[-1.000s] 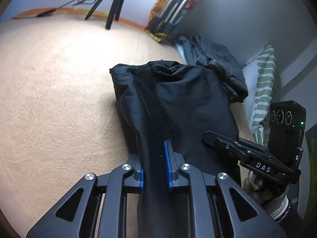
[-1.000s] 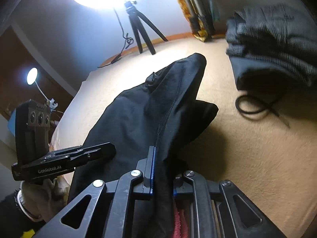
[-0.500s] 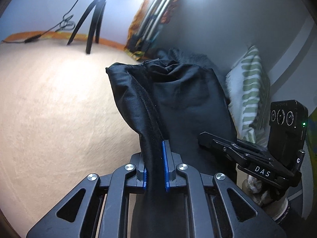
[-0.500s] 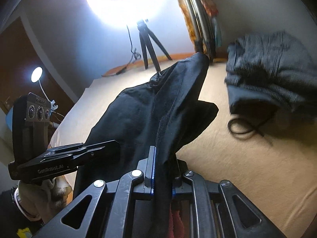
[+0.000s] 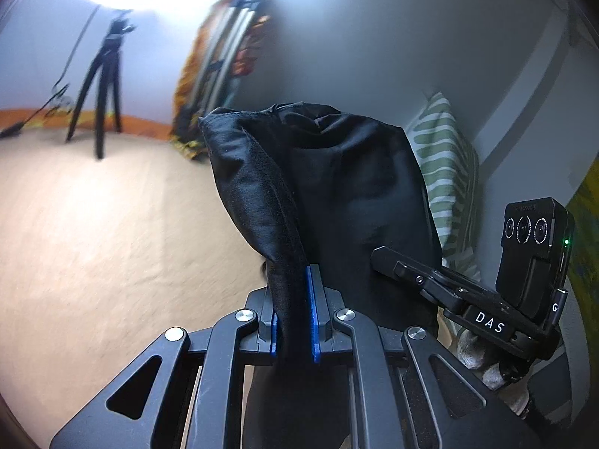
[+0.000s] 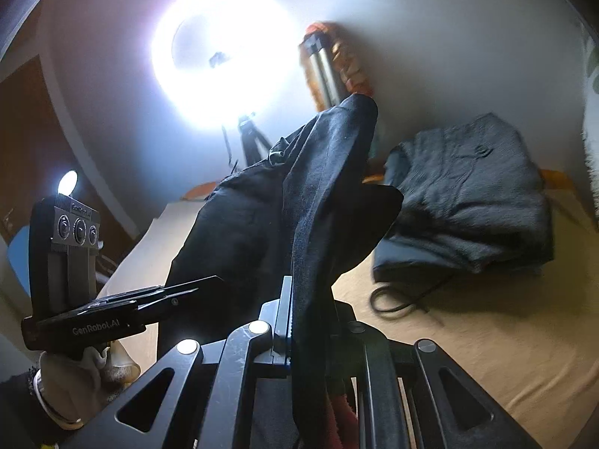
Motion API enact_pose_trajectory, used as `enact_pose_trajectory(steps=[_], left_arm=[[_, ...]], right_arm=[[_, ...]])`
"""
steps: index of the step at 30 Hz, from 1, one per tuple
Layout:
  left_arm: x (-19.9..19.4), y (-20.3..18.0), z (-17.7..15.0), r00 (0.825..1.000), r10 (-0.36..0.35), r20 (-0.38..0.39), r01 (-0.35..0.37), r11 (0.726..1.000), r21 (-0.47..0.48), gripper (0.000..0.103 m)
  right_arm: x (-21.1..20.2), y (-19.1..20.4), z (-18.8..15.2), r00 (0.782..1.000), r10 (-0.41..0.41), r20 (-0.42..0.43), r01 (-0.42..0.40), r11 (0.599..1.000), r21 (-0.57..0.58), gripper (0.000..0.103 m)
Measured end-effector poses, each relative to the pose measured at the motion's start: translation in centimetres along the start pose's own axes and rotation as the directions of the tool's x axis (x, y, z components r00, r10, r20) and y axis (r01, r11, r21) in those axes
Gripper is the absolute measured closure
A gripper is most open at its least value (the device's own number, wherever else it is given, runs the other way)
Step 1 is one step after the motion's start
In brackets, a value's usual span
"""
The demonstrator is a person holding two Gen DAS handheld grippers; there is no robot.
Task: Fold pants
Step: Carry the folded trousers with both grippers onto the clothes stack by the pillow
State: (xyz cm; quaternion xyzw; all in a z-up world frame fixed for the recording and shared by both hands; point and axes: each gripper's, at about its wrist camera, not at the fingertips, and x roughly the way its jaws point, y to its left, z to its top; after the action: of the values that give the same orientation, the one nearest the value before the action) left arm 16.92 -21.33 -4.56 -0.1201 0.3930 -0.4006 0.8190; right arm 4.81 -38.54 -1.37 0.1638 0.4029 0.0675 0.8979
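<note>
Our left gripper (image 5: 294,314) and right gripper (image 6: 299,321) each clamped the black pants (image 5: 337,194), held above the bed (image 5: 93,232). We read "DAS" and "GenRobot.AI" on the grippers.

Right gripper (image 6: 295,321) clamps black pants (image 6: 262,232) (left gripper (image 6: 194,288) alongside).

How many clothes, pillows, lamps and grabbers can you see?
Clothes: 2, black pants and a grey folded pile
Pillows: 1, striped pillow
Lamps: 2, ring lamp, small lamp
Grabbers: 2, left gripper, right gripper
Total: 7
</note>
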Motion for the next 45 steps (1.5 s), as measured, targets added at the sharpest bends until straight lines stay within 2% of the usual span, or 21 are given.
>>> enact_pose_trajectory(steps=[8, 22, 32, 35, 40, 45], left_arm=[[3.1, -4.1, 5.0, 0.999, -0.037, 0.027, 0.035, 0.994, 0.101, 0.093], [12.4, -6.6, 12.2, 0.997, -0.065, 0.034, 0.061, 0.991, 0.118, 0.093], [18.5, -6.0, 14.9, 1.0, -0.011, 0.022, 0.009, 0.995, 0.1, 0.093], [20.3, -5.2, 15.1, 1.0, 0.02, -0.002, -0.02, 0.995, 0.1, 0.093], [21.8, -4.1, 14.7, 0.997, 0.068, -0.03, -0.065, 0.994, 0.082, 0.091], [21.6, -4.9, 14.3, 0.991, 0.135, -0.015, -0.131, 0.98, 0.15, 0.086]], right_arm=[[-3.0, -3.3, 3.7, 0.996, -0.034, 0.088, 0.032, 0.999, 0.017, 0.094], [-1.8, -11.0, 11.7, 0.984, -0.139, 0.114, 0.14, 0.99, 0.001, 0.094], [2.5, -16.0, 14.9, 0.982, -0.168, 0.083, 0.168, 0.986, 0.011, 0.094], [3.9, -17.6, 15.5, 0.982, -0.176, 0.065, 0.176, 0.984, 0.014, 0.094], [6.3, -20.4, 14.9, 0.975, -0.223, 0.001, 0.223, 0.974, 0.033, 0.093], [7.1, -21.7, 13.9, 0.962, -0.27, -0.031, 0.271, 0.962, 0.03, 0.086]])
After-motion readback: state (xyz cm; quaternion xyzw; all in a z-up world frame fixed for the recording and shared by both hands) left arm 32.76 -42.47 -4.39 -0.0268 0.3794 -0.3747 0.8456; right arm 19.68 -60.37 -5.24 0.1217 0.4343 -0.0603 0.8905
